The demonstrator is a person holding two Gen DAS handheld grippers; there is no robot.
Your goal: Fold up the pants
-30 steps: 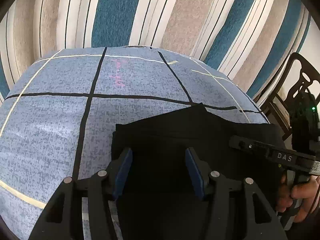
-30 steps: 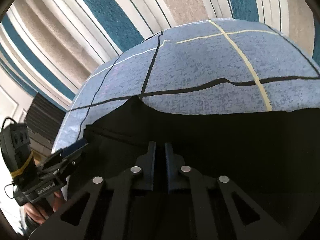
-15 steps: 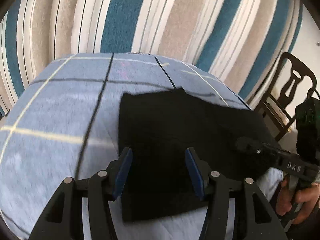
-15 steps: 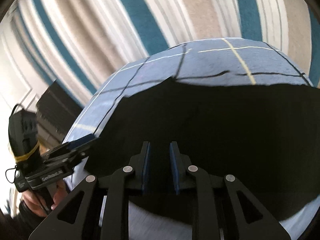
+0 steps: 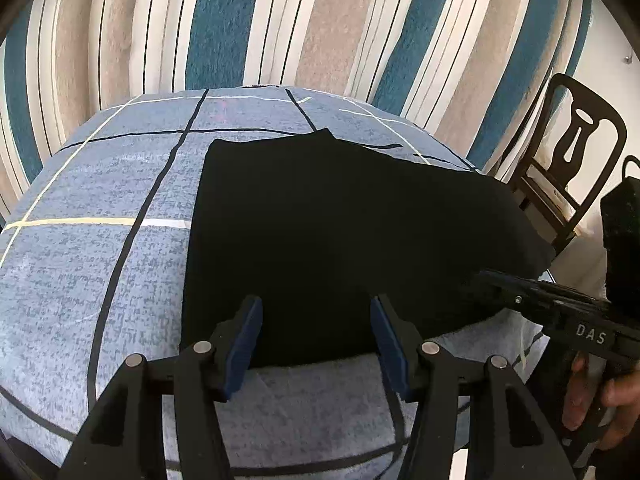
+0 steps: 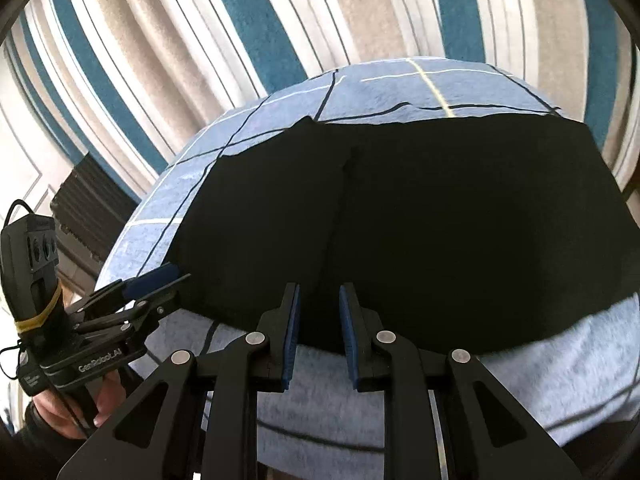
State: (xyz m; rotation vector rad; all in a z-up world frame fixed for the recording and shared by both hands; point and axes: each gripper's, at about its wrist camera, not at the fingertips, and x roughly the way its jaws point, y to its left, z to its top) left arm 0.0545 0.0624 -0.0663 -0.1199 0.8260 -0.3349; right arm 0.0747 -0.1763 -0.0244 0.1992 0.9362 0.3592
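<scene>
Both grippers are pulling back from the black pants (image 5: 340,232), so more of the blue checked cover (image 5: 100,260) is showing along the near edge than a second ago, when the cloth was filling the lower part of each view. Behind, striped curtains (image 5: 280,20) are hanging, and a dark chair (image 5: 576,152) is standing off to the right. On the cover the pants are lying folded into a flat, dark block, with a fold line running down the middle in the right wrist view. Over the near edge of the pants the left gripper (image 5: 316,336) is hovering with its jaws standing wide apart and nothing between them. Nearby, the right gripper (image 6: 319,336) is hanging with its jaws just opened to a narrow gap, no cloth caught between the blue pads (image 6: 292,332).
</scene>
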